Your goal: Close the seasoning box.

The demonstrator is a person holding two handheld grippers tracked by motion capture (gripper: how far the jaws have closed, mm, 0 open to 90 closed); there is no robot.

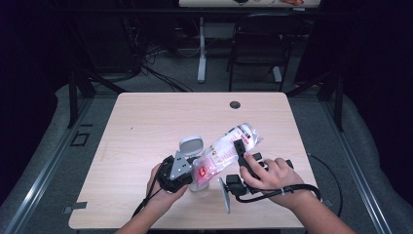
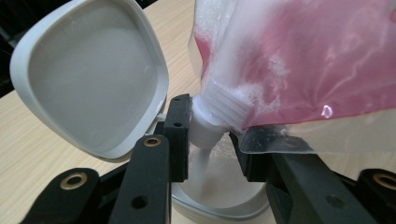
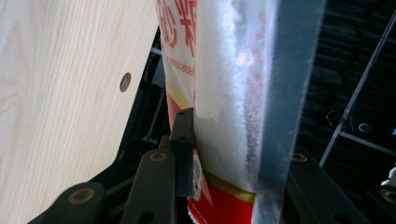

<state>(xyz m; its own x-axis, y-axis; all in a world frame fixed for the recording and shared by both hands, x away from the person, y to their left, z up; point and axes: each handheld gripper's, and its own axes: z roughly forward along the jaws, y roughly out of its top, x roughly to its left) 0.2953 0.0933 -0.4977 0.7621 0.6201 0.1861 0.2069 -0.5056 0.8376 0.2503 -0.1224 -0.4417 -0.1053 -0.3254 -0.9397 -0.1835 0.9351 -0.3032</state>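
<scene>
Refill pour in progress. Left hand-held gripper [image 2: 210, 154] is clenched on the white container [image 2: 219, 196], whose hinged lid [image 2: 88, 79] stands open; it sits on the worktop [image 1: 146, 122] near the front edge. Right hand-held gripper [image 3: 224, 154] is grasping the refill pouch [image 1: 225, 148], tilted spout-down over the container; the spout [image 2: 210, 123] sits just above the opening with a white stream running in.

Risks, judged:
- Squeezing the pouch harder could surge liquid and overflow.
- If the spout drifts sideways, the stream lands on the rim or worktop.
- The soft, slippery pouch may sag or slide in the jaws.
- The lid could swing shut into the stream.
</scene>
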